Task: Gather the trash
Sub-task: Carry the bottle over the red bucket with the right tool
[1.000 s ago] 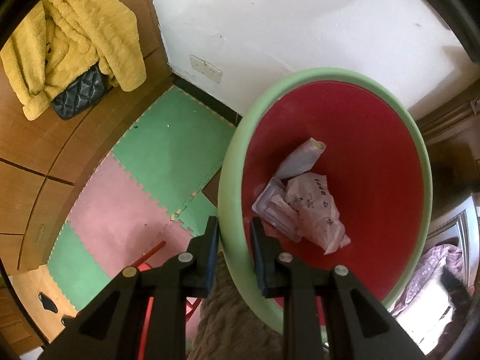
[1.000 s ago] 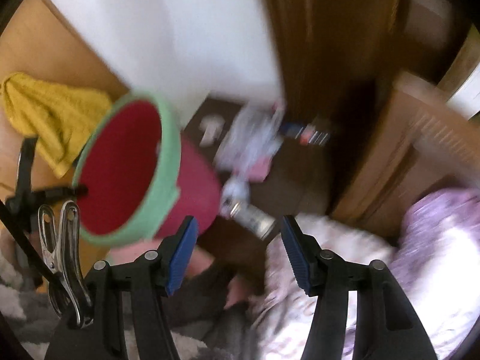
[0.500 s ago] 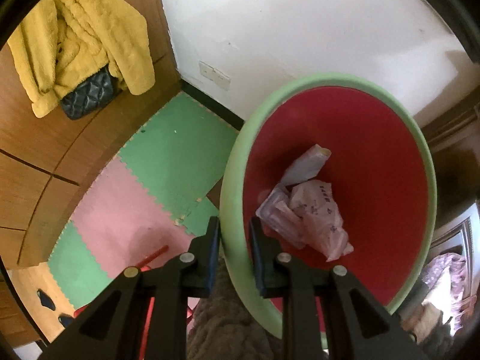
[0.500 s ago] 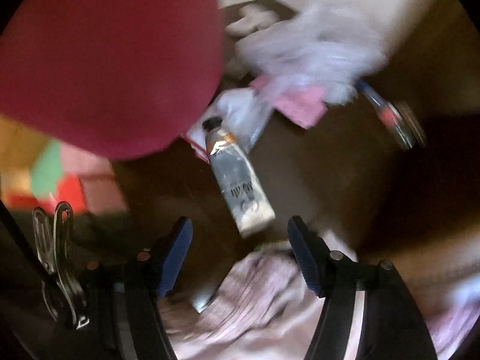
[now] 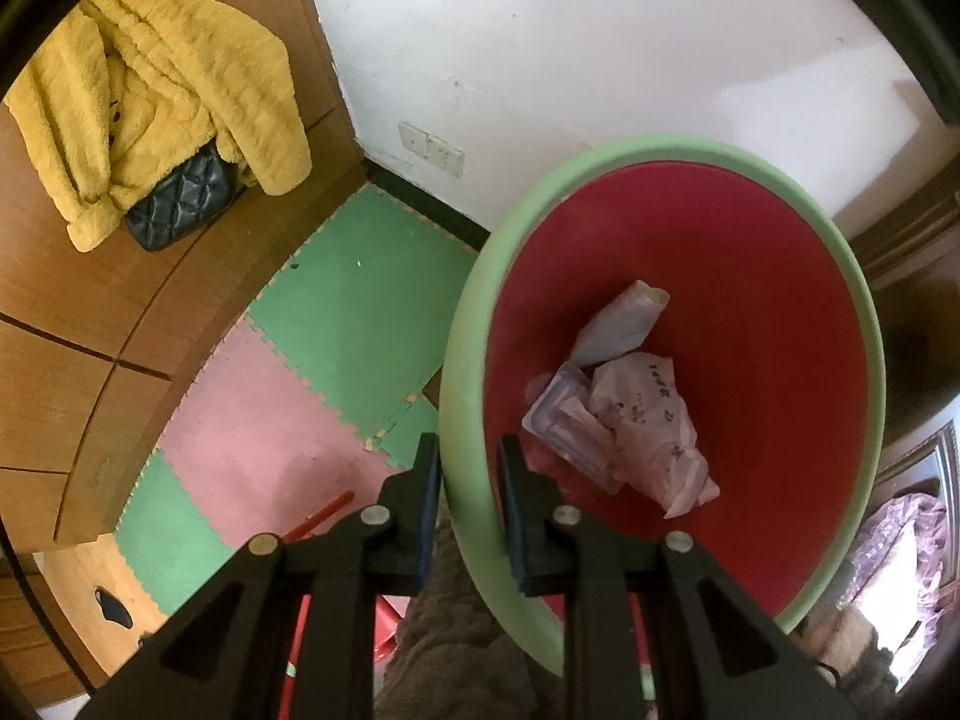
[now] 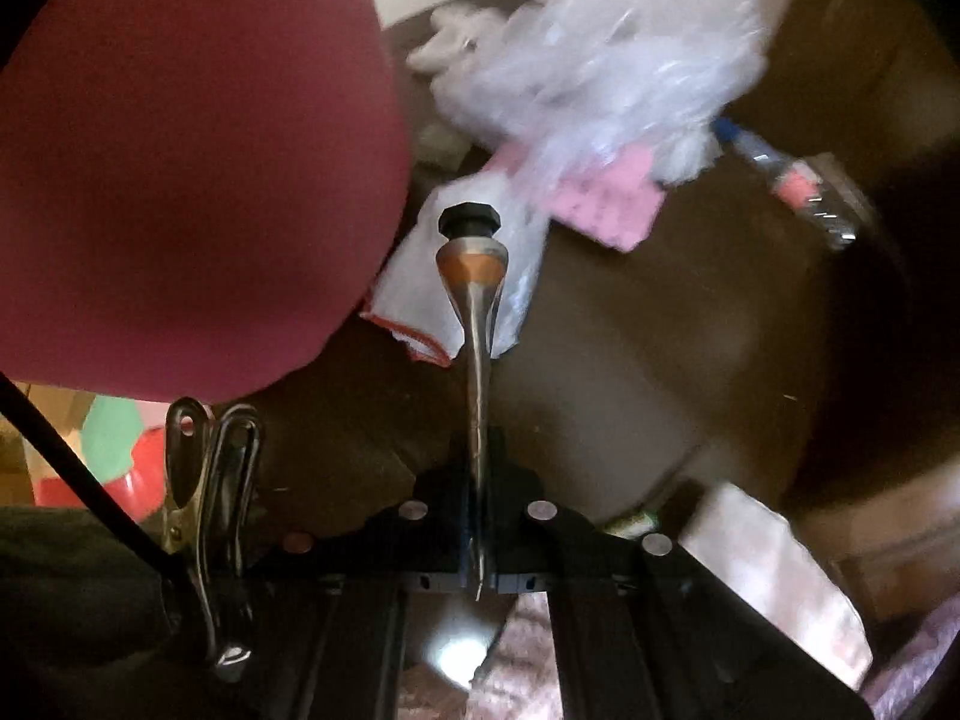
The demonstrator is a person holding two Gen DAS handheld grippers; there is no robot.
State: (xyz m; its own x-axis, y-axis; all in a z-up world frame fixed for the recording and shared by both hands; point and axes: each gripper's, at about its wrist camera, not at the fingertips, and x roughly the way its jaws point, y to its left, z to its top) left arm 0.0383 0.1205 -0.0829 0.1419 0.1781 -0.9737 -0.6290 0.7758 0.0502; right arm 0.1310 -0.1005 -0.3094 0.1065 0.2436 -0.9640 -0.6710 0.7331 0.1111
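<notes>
Your left gripper (image 5: 469, 483) is clamped on the green rim of the red bin (image 5: 780, 312); crumpled wrappers (image 5: 624, 414) lie inside. Your right gripper (image 6: 478, 516) is squeezed tight on a flattened tube (image 6: 474, 294), black cap fwd. Beyond it: plastic bag (image 6: 606, 60), pink card (image 6: 606, 204), bottle (image 6: 798, 186) on dark floor.

One bin (image 5: 474, 396) with three bits of trash in it: a tube (image 5: 621, 324), a clear tray (image 5: 561, 420) and a crumpled bag (image 5: 651, 426). Outside: one squeezed tube (image 6: 474, 276), one plastic bag (image 6: 606, 54), one pink paper (image 6: 606, 198), one bottle (image 6: 792, 180). Also one yellow jacket (image 5: 162, 90), one black purse (image 5: 180, 204).
</notes>
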